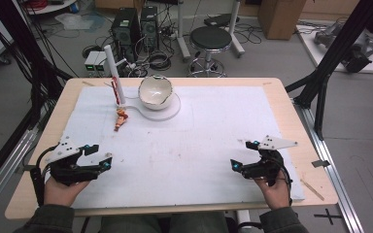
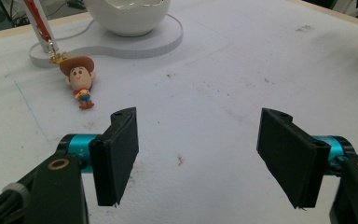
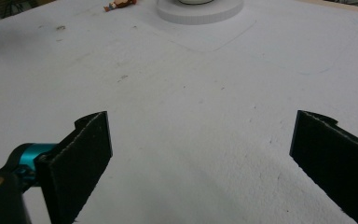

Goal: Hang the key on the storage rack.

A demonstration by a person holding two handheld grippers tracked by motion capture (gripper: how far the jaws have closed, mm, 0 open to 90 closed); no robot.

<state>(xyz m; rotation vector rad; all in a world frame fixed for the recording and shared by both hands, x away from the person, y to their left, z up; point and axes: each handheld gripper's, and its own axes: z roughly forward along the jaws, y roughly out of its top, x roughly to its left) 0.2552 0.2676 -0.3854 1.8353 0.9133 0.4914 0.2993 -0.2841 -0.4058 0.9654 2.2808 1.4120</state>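
On mat [image 1: 199,141] | 1 bowl [image 1: 155,91] | 1 figurine [image 1: 121,118] | 2 tools: left tool [image 1: 98,156], right tool [image 1: 240,155], both wide apart, empty

Counted out from the bowl [image 1: 155,91]: one white bowl, sitting on one flat white base [image 1: 171,110]. Just beside the bowl stands one white post [image 1: 113,73] with red marking. Near the bowl, beyond the post's foot, lies one small cowboy figure [image 1: 121,119]. One white mat [image 1: 189,145] lies under the bowl and covers most of one wooden surface [image 1: 301,131]. Well apart from the bowl are two tongs: the left tongs [image 1: 98,156] and the right tongs [image 1: 241,154], each held in one hand.
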